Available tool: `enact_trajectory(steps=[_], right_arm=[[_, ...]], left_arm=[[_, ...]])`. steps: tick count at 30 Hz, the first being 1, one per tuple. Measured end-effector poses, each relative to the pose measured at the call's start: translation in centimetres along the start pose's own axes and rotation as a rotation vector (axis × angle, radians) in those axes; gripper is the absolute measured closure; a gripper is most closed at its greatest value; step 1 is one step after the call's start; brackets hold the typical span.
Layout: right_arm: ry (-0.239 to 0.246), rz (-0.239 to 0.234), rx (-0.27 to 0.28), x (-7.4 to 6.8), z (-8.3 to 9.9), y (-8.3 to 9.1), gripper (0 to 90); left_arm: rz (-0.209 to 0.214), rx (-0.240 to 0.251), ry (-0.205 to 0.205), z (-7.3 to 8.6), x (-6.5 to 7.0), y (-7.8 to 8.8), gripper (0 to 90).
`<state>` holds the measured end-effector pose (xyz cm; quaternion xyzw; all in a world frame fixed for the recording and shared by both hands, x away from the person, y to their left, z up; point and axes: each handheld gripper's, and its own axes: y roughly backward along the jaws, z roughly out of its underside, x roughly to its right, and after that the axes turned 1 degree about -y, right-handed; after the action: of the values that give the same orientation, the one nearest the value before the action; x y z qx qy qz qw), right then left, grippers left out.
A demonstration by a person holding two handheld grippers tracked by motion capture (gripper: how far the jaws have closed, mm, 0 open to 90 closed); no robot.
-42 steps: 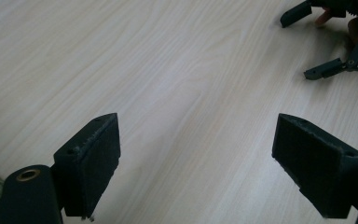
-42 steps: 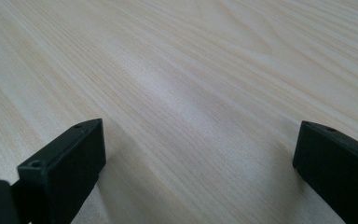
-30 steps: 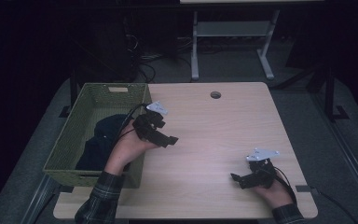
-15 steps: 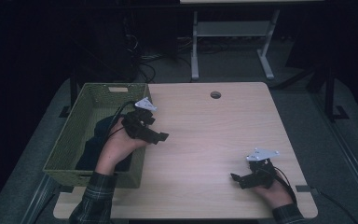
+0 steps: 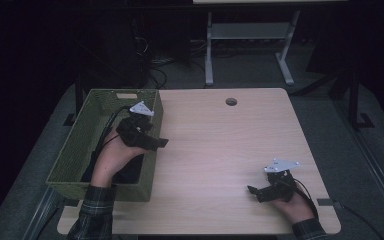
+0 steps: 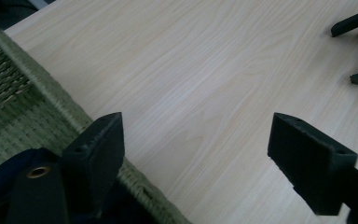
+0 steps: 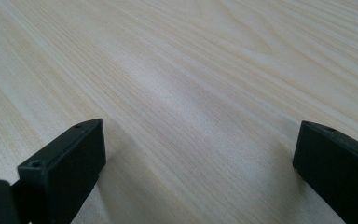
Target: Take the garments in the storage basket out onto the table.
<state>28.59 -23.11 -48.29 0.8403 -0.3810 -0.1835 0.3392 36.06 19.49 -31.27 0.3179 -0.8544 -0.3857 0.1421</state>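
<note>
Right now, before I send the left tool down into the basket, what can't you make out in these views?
- Dark cloth in the green basket: high view, mostly covered by the left hand and forearm; its shape is unreadable in the dim light.
- Same cloth: left gripper view, cut off by the bottom edge, partly behind the left tool.
- Basket floor: high view, too dark.
- Right tool: high view, too small to judge jaw spacing.

A green woven basket (image 5: 80, 145) sits under the left gripper (image 5: 155, 142), its rim just beneath the jaws; dark blue cloth (image 6: 0, 179) lies bunched inside it.
</note>
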Motion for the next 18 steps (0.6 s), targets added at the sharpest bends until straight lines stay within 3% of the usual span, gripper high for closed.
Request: enact_trajectory(steps=[18], right_arm=[[0.0, 0.0, 0.0, 0.0, 0.0, 0.0, 2.0]], left_arm=[[-0.081, -0.031, 0.043, 1.7, -1.7, 1.7, 19.6]])
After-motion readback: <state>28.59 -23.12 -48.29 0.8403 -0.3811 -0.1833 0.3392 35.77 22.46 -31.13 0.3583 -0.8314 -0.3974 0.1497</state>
